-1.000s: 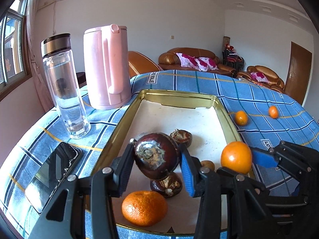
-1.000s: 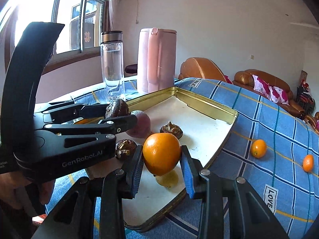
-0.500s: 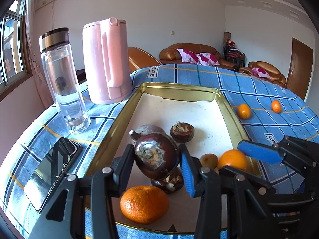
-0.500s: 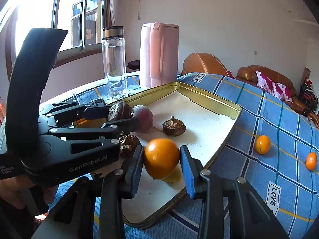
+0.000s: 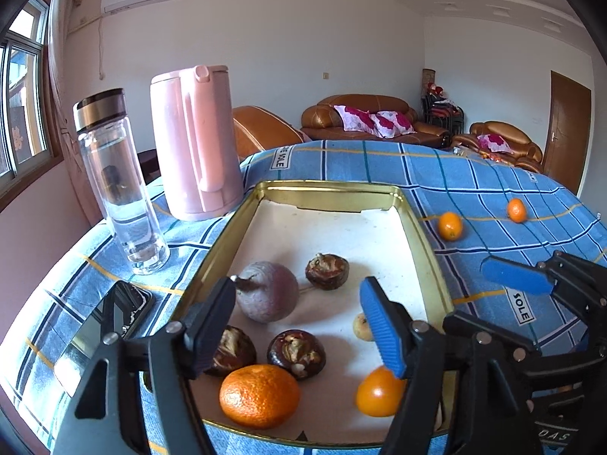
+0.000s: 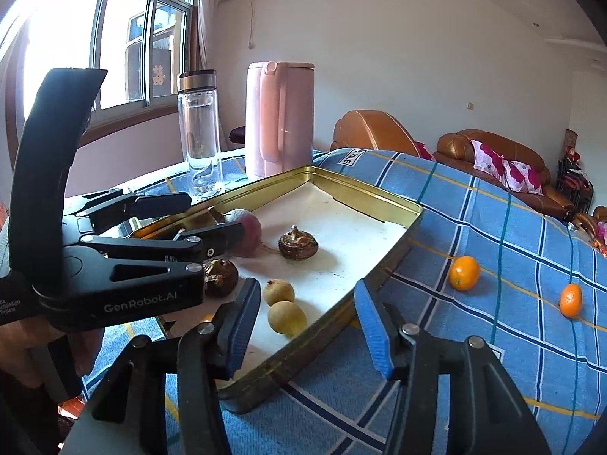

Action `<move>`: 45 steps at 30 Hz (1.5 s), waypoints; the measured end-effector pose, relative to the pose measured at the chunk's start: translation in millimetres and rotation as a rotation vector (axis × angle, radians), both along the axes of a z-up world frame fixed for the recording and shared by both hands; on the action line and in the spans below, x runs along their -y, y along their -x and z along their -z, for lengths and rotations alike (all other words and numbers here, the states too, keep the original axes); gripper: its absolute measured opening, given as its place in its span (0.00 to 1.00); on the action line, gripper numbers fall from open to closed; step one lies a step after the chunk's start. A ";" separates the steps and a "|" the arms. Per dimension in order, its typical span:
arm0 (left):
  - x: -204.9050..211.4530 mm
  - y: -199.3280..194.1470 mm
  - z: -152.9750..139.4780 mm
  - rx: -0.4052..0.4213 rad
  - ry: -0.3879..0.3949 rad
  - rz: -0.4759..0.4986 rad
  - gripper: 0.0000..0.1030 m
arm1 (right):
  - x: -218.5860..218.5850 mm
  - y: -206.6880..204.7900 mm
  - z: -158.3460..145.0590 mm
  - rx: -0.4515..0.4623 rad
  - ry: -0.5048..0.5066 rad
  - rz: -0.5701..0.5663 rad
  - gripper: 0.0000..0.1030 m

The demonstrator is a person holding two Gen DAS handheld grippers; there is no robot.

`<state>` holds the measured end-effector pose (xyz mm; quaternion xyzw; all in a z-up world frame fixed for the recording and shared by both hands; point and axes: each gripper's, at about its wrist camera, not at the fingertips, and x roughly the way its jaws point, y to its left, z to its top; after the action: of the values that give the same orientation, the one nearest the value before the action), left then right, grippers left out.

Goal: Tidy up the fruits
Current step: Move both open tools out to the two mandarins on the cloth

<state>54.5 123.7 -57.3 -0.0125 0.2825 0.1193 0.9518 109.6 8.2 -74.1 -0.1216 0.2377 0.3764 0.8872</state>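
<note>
Gold-coloured metal, the shallow rectangular tray (image 5: pixel 425 227) sits on the bench under a blue plaid cloth (image 5: pixel 379 163), and both sets of tongs hang over its near end. The left tongs (image 5: pixel 296 322) are opening with nothing between the pads; below them in the tray lie a dull purple round fruit (image 5: pixel 267 295), three dark brown chestnut-like fruits (image 5: pixel 327 271), a large dimpled orange mandarin (image 5: pixel 260 396) and a smooth orange fruit (image 5: pixel 379 390) near the right rim. The right tongs (image 6: pixel 303 326) are opening too, and nothing is gripped; seen through the gap are two small tan round fruits (image 6: pixel 282 305) just inside the tray's edge.

The step in hand looks like the release: each fruit carried in has been let go onto the tray's white liner. Two small orange kumquat-like fruits (image 6: pixel 463 272) are not yet gathered, lying on the cloth well apart from the tray, to its right.

The next move probably calls for the right tongs to lift clear of the rim, swing out to the nearer one, and close gently around its middle, since so small and round a fruit could roll on the sloping cloth.
</note>
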 end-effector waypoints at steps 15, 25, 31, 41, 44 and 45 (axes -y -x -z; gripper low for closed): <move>70.3 -29.3 -18.9 0.006 -0.051 0.119 0.74 | 85.1 -21.6 -21.9 0.030 -0.030 0.142 0.60; 108.1 -42.5 -24.3 0.002 -0.061 0.173 0.79 | 117.0 -25.5 -26.5 0.046 -0.051 0.192 0.61; 131.1 -61.3 -28.6 -0.009 -0.054 0.213 0.87 | 144.8 -35.5 -39.3 0.078 -0.047 0.250 0.63; 163.8 -122.1 -17.5 -0.075 -0.065 0.216 0.87 | 203.0 -96.1 -60.9 0.047 -0.061 0.437 0.66; 169.8 -148.5 -2.4 -0.125 -0.064 0.213 0.85 | 213.8 -123.3 -55.5 0.018 -0.052 0.497 0.66; 170.8 -157.4 2.8 -0.143 -0.061 0.209 0.82 | 216.6 -132.0 -52.3 0.006 -0.052 0.509 0.66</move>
<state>212.0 -47.1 -60.1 0.0546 0.3458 0.0286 0.9363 241.6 -208.3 -21.8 -0.0362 0.2486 0.1466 0.9568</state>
